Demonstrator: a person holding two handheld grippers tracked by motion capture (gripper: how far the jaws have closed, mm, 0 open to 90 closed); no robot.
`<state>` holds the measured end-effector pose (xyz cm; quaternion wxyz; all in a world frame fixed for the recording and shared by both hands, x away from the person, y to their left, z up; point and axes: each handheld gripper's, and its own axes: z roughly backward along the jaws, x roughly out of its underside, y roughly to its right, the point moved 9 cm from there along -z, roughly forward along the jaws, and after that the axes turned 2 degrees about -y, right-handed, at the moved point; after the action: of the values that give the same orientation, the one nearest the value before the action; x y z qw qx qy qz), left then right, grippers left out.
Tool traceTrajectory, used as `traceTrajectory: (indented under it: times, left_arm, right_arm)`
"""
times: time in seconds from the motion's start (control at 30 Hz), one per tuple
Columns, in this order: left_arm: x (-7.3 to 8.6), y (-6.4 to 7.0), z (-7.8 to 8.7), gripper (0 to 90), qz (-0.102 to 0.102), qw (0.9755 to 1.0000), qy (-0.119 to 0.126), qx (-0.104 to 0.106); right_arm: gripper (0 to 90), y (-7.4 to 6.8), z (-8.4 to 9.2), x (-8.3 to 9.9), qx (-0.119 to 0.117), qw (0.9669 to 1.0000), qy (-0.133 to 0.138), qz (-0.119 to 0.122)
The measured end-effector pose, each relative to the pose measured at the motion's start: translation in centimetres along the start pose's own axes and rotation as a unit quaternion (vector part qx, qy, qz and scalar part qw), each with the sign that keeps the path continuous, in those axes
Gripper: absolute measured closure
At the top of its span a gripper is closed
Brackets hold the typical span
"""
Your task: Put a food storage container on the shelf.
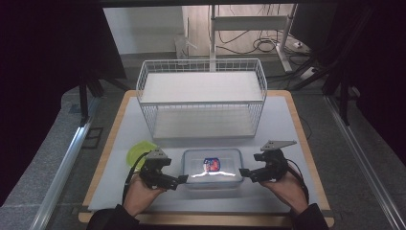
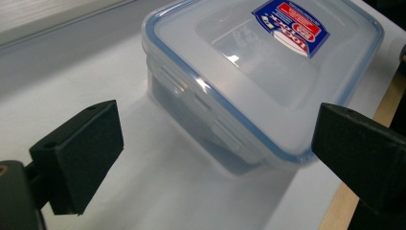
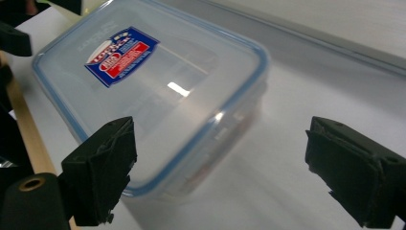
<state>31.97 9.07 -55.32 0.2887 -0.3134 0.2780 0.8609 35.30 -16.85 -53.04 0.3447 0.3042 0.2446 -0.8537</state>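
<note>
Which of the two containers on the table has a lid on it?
The clear plastic food box between the two grippers: its blue-sealed lid with a red-and-blue label is on. The white wire basket behind it is open-topped.

The clear rectangular plastic food container (image 1: 212,167) with a blue-edged snap-on lid sits flat and upright on the pale worktop (image 1: 282,124), near my edge of it and in front of the white wire basket (image 1: 201,98). Its lid is on and closed, side latches down, and a red, white and blue label (image 2: 290,21) lies on top, off-centre. Its inside looks empty through the cloudy plastic.
</note>
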Motion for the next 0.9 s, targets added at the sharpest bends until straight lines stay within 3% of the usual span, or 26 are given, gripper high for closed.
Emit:
traceTrajectory:
  times: [0.27, 0.33, 0.4, 0.53, 0.63, 0.7, 0.83, 0.9]
  left_arm:
    - [-0.6, 0.2, -2.3, 1.6, 0.021, 0.9989, -0.018, 0.039]
    - [-0.6, 0.5, -2.9, 0.3, 0.029, 0.9974, -0.023, 0.062]
    - [-0.5, 0.7, -3.4, 0.0, 0.037, 0.9954, -0.031, 0.083]
    - [-0.4, 0.4, -3.7, 0.0, 0.063, 0.9925, -0.027, 0.101]
    - [-0.4, 0.6, -3.6, 0.0, 0.06, 0.993, -0.031, 0.097]
    - [-0.3, 0.8, -3.2, 1.1, 0.039, 0.9949, -0.034, 0.087]
    - [0.1, 0.8, -2.3, 11.2, 0.056, 0.9928, -0.019, 0.104]
    - [0.5, 1.1, -1.7, 17.3, 0.045, 0.9936, -0.014, 0.103]
  right_arm:
    - [9.0, -1.0, -2.2, 0.1, -0.057, 0.9979, -0.025, -0.019]
    - [8.5, -1.3, -3.0, 0.3, -0.081, 0.9955, -0.038, -0.03]
    - [7.1, -1.4, -3.2, 0.3, -0.09, 0.9945, -0.04, -0.036]
    - [6.9, -1.3, -3.8, 0.4, -0.116, 0.9901, -0.047, -0.064]
    - [11.8, -1.2, -3.6, 0.5, -0.121, 0.9888, -0.047, -0.074]
    - [15.0, -1.1, -3.2, 0.5, -0.121, 0.9885, -0.048, -0.077]
    - [18.5, -1.3, -2.8, 0.7, -0.122, 0.988, -0.051, -0.081]
    - [25.1, -1.3, -2.4, 0.7, -0.12, 0.9879, -0.043, -0.087]
